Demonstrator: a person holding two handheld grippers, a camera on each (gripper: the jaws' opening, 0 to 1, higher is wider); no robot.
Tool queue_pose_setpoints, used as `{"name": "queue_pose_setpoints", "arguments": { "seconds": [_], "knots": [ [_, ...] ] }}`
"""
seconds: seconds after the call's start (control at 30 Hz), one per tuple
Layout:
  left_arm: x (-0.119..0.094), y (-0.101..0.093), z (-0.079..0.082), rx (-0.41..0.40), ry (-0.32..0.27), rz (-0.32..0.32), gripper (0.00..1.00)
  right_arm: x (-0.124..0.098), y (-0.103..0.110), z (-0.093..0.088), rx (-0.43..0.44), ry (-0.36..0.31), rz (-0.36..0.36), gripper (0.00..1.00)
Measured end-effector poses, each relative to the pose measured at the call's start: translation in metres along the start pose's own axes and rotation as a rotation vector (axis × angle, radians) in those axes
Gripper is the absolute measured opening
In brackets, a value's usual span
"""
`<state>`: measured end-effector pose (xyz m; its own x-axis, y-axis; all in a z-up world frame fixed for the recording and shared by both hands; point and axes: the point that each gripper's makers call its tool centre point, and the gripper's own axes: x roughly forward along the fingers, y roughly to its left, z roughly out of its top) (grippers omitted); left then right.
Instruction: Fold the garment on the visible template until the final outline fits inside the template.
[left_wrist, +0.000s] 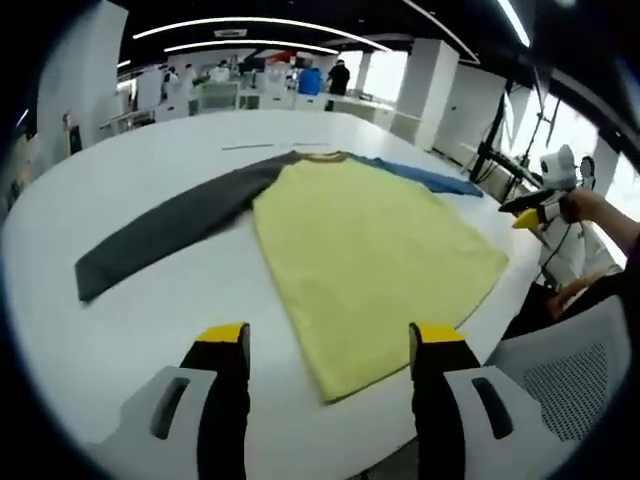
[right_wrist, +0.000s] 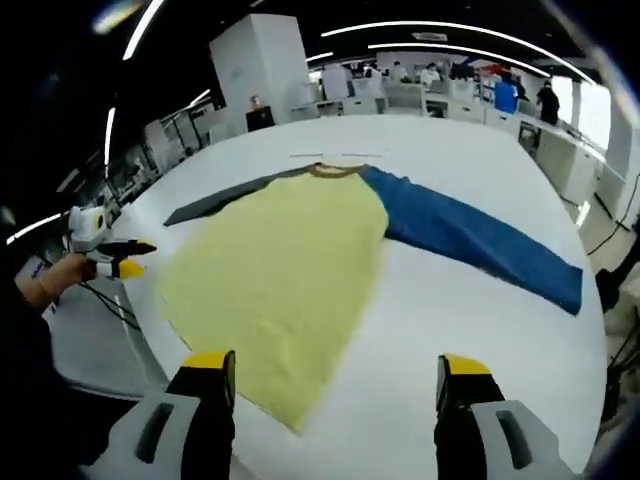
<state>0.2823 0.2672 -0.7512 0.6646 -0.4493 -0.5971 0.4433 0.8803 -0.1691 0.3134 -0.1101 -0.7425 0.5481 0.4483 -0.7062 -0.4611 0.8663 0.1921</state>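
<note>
Nearest us, our left gripper (left_wrist: 329, 345) has its jaws spread wide with nothing between them, poised just short of the near hem of the garment (left_wrist: 370, 250). We see it spread flat on the white table (left_wrist: 150, 320): grey sleeve (left_wrist: 165, 235) to the left, yellow body in the middle, blue sleeve (right_wrist: 475, 240) to the right. Our right gripper (right_wrist: 337, 372) also gapes wide and empty above the hem's corner. We cannot make out a template outline. Far off, desks and ceiling lights blur together.
</note>
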Motion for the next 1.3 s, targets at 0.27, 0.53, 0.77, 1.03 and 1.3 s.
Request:
{"name": "queue_pose_setpoints", "arguments": {
  "seconds": [0.27, 0.53, 0.77, 1.03, 1.3],
  "knots": [
    [0.001, -0.007, 0.019, 0.034, -0.076, -0.022, 0.77, -0.005, -0.043, 0.012, 0.06, -0.055, -0.062, 0.9],
    [-0.002, -0.021, 0.043, 0.094, -0.178, -0.069, 0.86, -0.016, -0.105, 0.038, 0.061, -0.178, -0.208, 0.94],
    [0.001, -0.022, 0.045, 0.119, -0.185, -0.071, 0.96, -0.018, -0.149, 0.05, 0.143, -0.243, -0.297, 0.86],
    [0.002, -0.023, 0.043, 0.14, -0.184, -0.084, 0.99, -0.005, -0.187, 0.041, 0.146, -0.22, -0.373, 0.71],
    [0.004, -0.023, 0.04, 0.152, -0.16, -0.074, 0.99, 0.0, -0.223, 0.026, 0.242, -0.199, -0.463, 0.56]
  ]
}}
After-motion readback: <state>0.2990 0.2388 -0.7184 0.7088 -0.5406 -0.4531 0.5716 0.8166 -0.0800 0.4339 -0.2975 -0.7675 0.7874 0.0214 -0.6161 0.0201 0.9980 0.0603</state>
